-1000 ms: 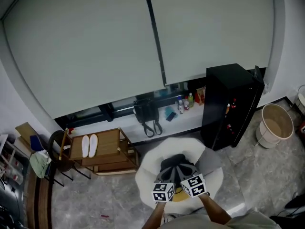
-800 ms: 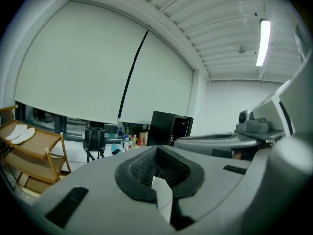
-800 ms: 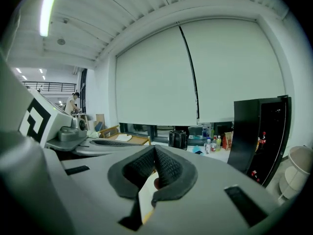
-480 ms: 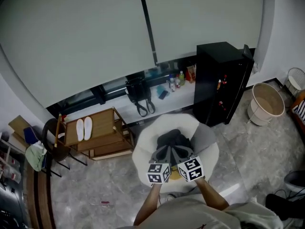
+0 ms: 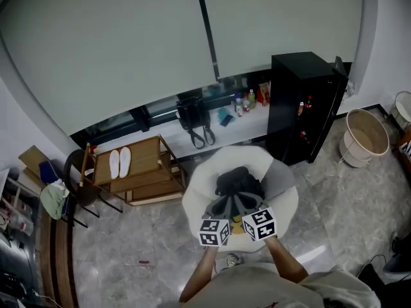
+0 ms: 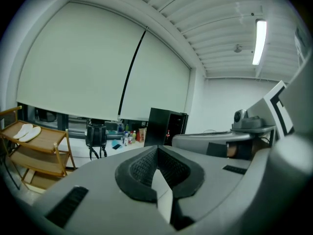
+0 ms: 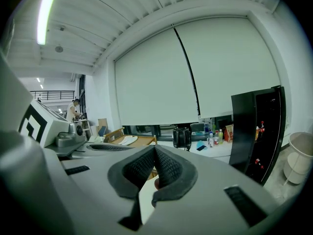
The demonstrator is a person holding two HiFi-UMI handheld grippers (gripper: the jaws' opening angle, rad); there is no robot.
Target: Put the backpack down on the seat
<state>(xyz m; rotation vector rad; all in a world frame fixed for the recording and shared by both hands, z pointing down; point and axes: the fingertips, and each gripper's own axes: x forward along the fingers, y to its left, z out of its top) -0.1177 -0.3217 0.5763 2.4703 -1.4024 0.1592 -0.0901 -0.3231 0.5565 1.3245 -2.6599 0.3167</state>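
The black backpack (image 5: 196,115) sits on the window ledge at eleven o'clock, straps hanging, well apart from my left tongs (image 6: 157,155) and right tongs (image 7: 154,156), both pressed together and empty above the white seat (image 5: 286,204). Fetching comes first, I judge: reach across, spread, pinch the bag.

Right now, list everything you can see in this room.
backpack: one, black, on the window ledge
bottles: several, mixed colours, on the ledge right of the backpack
seat: one, white, round, mid-floor
cabinet: one, black, at the ledge's right end
rack: one, wooden, left of the seat
slippers: two, white, atop the rack
bin: one, beige, right of the cabinet
left gripper: one, grey, shut, empty
right gripper: one, grey, shut, empty
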